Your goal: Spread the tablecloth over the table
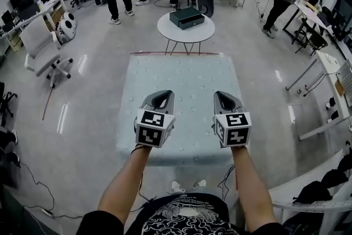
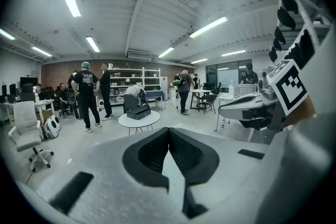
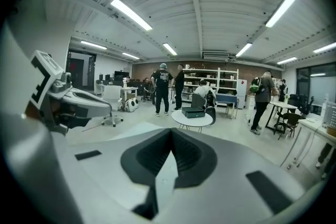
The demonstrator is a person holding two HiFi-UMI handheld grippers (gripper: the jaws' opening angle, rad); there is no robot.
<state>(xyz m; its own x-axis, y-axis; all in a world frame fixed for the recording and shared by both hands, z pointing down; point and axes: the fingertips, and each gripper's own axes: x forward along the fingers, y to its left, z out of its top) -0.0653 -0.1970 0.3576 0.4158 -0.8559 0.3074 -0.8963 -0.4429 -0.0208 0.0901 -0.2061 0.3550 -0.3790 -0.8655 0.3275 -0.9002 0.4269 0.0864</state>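
Observation:
A pale blue-green tablecloth point(image 1: 181, 77) lies flat over the square table in front of me in the head view and hangs over its near edge. My left gripper point(image 1: 161, 97) and right gripper point(image 1: 223, 97) are held side by side above the near half of the cloth and point away from me. In the left gripper view the left gripper point(image 2: 168, 131) has its jaws closed tip to tip with nothing between them. In the right gripper view the right gripper point(image 3: 171, 132) stands the same way. Neither touches the cloth.
Just beyond the table stands a round white side table point(image 1: 185, 30) with a dark box point(image 1: 187, 17) on it. A white office chair point(image 1: 44, 52) is at the left and white desks point(image 1: 330, 66) at the right. Several people stand or sit at the back.

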